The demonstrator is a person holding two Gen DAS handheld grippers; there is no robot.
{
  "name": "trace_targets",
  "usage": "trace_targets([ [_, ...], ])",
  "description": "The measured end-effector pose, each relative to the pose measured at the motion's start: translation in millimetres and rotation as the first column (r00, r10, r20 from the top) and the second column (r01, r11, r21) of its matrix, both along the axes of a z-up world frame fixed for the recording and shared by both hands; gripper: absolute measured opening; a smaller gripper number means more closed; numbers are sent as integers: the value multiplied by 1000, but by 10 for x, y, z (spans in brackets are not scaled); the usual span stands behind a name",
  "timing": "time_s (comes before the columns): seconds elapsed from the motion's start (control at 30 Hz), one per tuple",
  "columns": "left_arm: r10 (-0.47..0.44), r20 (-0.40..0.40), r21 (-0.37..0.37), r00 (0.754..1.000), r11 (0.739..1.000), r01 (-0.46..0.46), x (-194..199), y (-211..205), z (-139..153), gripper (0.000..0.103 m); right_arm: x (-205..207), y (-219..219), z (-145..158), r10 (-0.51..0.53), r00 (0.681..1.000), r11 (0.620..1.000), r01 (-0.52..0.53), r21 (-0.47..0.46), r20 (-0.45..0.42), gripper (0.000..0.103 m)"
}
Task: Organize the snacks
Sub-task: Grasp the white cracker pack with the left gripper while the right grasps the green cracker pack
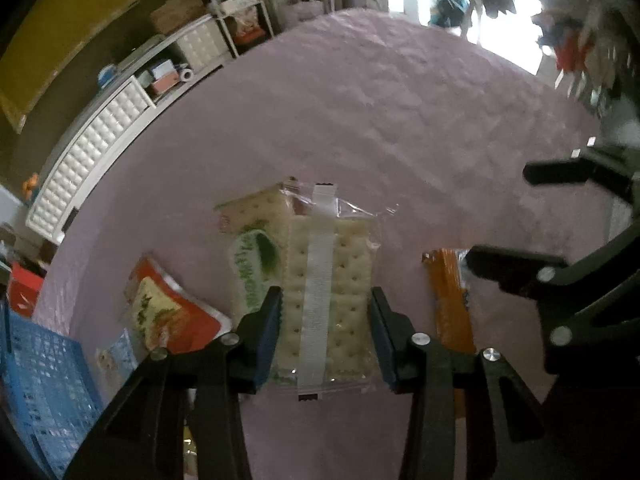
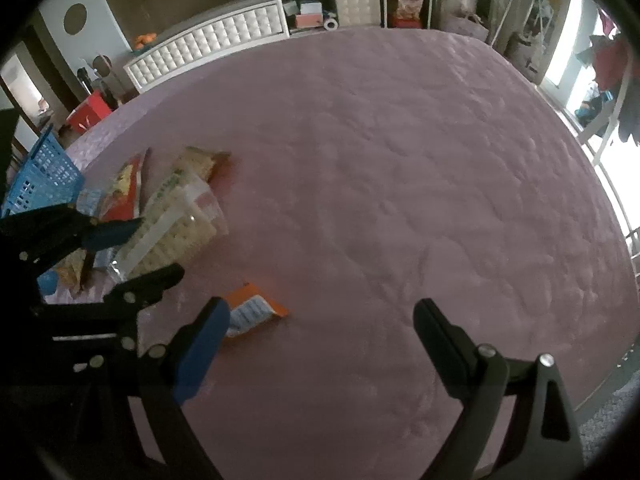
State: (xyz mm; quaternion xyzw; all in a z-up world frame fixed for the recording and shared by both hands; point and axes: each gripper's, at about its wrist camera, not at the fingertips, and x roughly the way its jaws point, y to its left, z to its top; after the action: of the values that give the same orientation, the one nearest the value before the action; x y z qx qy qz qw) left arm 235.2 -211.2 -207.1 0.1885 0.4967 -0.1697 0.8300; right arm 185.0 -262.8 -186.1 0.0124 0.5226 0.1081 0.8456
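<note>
A clear pack of square crackers (image 1: 340, 280) with a white strip down its middle lies on the pink bed cover (image 1: 360, 120). My left gripper (image 1: 326, 306) straddles its near end, and both blue pads press on the pack's long edges. The right wrist view shows the same grip (image 2: 140, 254) on the cracker pack (image 2: 176, 232). My right gripper (image 2: 324, 316) hovers wide open over the cover with nothing between its fingers. An orange packet (image 2: 256, 312) lies just beside its left finger. That packet (image 1: 452, 300) also lies right of the crackers.
A green-printed cracker pack (image 1: 256, 256), a red-orange snack pack (image 1: 180, 312) and a pale blue packet (image 1: 116, 356) lie left of the held pack. A blue mesh basket (image 1: 44, 392) stands at the bed's left edge. A white padded bench (image 2: 208, 44) runs behind the bed.
</note>
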Motion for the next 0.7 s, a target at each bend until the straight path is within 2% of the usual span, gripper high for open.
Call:
trace_targets([
  [0.27,129,50,-69,990,990,-126,-55,456,307,40,102,258,150,36,999,999,-36,19,27,95],
  [0.53,265,97,-127,959,959,-252,23,1049,456,40,271,649,197,76,996,996,-78,37,36,95],
  [0.63,302,93,-155,949,946,-286,58,1224,447,40,347,794,156,90,996,995,-91,51,19,82],
  [0.7,324,85,-165,942,937,-307,72,1333,430,40,416,896,97,99,995,992,-98,73,-4,78],
])
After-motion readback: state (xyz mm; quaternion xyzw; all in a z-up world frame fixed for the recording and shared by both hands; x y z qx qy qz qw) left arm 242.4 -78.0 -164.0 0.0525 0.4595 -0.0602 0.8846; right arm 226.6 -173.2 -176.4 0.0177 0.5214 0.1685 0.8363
